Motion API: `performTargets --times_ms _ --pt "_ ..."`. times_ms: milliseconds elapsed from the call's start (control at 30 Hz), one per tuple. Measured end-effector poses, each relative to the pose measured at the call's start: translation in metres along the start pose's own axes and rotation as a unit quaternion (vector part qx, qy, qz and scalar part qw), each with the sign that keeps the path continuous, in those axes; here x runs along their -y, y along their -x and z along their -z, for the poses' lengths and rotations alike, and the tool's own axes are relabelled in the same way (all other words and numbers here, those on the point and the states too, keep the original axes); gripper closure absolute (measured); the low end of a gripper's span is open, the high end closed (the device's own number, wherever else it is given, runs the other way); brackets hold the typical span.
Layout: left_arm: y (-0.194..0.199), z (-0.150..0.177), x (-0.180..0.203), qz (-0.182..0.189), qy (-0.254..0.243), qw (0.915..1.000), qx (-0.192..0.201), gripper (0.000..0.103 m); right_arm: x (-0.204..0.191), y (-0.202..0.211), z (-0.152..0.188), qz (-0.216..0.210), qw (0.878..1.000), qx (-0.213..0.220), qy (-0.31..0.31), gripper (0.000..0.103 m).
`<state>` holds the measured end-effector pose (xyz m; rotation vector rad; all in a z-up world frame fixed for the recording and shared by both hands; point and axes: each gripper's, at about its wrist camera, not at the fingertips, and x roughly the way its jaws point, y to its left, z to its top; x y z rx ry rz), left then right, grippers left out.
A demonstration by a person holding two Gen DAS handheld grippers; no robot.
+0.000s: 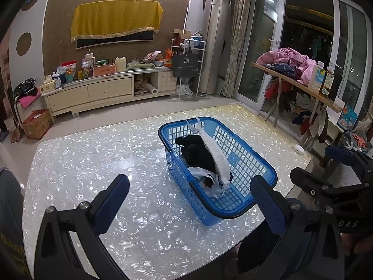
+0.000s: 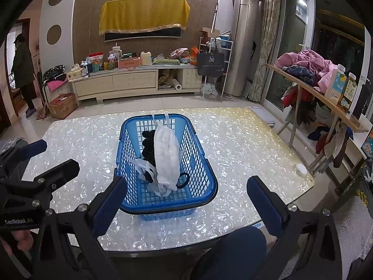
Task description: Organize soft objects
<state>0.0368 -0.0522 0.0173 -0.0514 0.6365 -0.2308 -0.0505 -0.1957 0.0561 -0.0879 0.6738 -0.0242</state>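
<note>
Tabletop (image 2: 233, 140): basket (image 2: 198, 196) of soft items beyond both parted jaws.

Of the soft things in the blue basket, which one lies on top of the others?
The long white quilted cloth piece lies on top, stretching along the blue plastic basket. The black plush item and the white strappy fabric lie beneath and beside it.

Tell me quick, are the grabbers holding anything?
Left hand-held gripper: open, holding nothing.
Right hand-held gripper: open, holding nothing.
</note>
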Motion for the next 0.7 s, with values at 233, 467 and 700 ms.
performTargets --times_ms 233,467,700 --pt "0.0001 0.0004 0.0025 -0.006 -0.006 1.0 0.003 0.0 -0.0004 0.0007 0.0014 0.003 1.0 -0.003 0.0 0.0" --pt "-0.0006 0.0007 0.0028 -0.007 -0.006 1.0 0.002 0.0 -0.0014 0.0007 0.0007 0.004 1.0 -0.005 0.002 0.0" --pt "-0.0027 0.0024 0.0023 -0.001 -0.002 1.0 -0.007 0.0 -0.0026 0.0006 0.0013 0.005 1.0 -0.006 0.002 0.0"
